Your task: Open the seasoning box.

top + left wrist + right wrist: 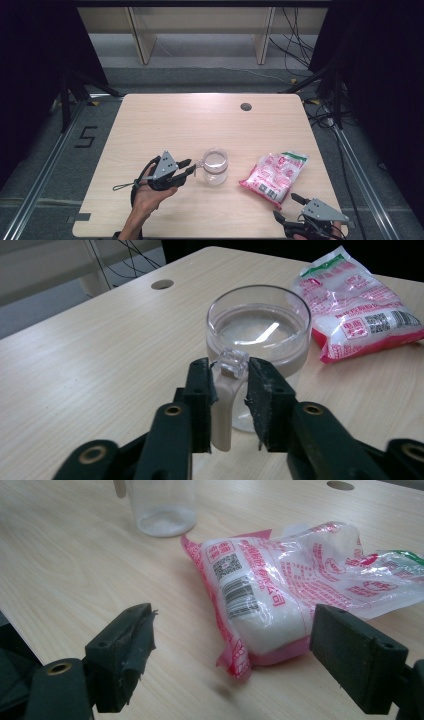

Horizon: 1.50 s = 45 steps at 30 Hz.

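Left gripper view: your left gripper [230,405] is closed on the clear mug's handle [229,390] at table centre; right gripper [230,665] gapes empty before the sugar bag [280,595]. Next, grab the bag.

Clear glossy plastic mug [260,335], crinkly shiny plastic bag [280,590], matt pale wood-grain table [165,125], matt black claws.

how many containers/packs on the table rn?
2. A clear plastic mug at the table's middle, its handle between the left gripper's jaws; a red-and-white plastic bag of white grains lying to its right, ahead of the right gripper.
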Each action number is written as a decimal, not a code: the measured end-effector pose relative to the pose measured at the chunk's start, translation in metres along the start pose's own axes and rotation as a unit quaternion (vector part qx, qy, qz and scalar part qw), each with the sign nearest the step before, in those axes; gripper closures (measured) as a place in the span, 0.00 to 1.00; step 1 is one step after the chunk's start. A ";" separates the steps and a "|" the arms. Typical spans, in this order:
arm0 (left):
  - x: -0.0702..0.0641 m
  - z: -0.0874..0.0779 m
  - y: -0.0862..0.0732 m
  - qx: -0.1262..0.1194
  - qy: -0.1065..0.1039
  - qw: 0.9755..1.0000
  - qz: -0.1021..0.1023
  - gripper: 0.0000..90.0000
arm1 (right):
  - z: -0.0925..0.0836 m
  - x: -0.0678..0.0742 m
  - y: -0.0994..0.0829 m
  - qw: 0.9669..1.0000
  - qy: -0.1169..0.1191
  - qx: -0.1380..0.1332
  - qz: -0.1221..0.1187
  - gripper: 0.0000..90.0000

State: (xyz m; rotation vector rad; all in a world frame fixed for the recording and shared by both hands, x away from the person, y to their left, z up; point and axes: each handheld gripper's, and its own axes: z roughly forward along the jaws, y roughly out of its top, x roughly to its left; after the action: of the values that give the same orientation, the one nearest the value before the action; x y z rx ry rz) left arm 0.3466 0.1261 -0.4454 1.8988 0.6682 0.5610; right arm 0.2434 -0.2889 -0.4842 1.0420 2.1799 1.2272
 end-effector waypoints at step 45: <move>0.013 0.021 0.005 -0.009 0.018 0.999 0.048 0.99 | 0.028 0.013 0.014 0.999 0.025 -0.027 -0.011 0.22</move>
State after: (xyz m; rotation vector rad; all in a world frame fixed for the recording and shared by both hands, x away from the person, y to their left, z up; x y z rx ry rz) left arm 0.3707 0.1194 -0.4481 1.9153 0.5952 0.6624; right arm 0.2600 -0.2589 -0.4866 0.9745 2.1773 1.3072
